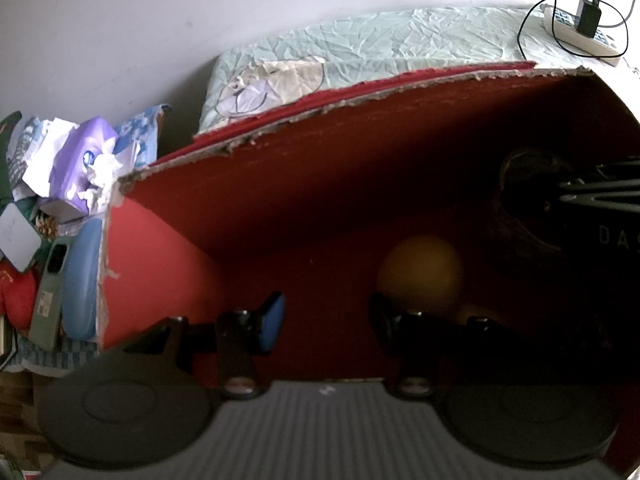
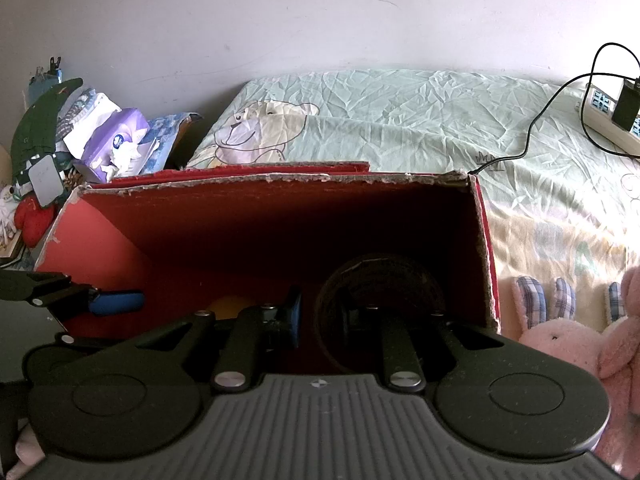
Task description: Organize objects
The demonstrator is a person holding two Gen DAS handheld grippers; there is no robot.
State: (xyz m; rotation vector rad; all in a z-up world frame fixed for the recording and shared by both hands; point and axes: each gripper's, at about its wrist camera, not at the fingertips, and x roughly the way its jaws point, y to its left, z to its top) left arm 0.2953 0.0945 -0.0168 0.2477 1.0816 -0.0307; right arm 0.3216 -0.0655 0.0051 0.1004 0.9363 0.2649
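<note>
1. The red cardboard box point(image 2: 280, 216) sits on the bed with its top open; its rim is ragged and torn, showing grey-white fibre, and its inner walls are deep red, brighter pink-red on the sunlit left wall.
2. Inside it, you have a yellow ball point(image 1: 420, 270) lying on the floor of the box, round, smooth and dim in the shade. In your right wrist view only a sliver of it shows behind the gripper.
3. Toward the right end of the box sits a dark round container point(image 2: 380, 292), its rim a wide ring; what it is exactly cannot be told in the shadow.
4. Your left gripper point(image 1: 326, 312) is down inside the box with its jaws spread wide and nothing between them; the ball lies just beyond the right finger, and 1 blue pad point(image 1: 272, 320) shows on the left finger.
5. Your right gripper point(image 2: 324, 316) reaches into the box at the container. Its fingers stand apart, with the container's near rim between them; whether they press on it you cannot tell.
6. The box rests on a pale green sheet point(image 2: 400, 112) printed with a bear.
7. Right of the box lies a pink plush toy point(image 2: 580, 340); farther back, a power strip point(image 2: 608, 120) with a black charger and cable.
8. Left of the box a purple tissue pack point(image 2: 116, 140) tops a cluttered heap.
</note>
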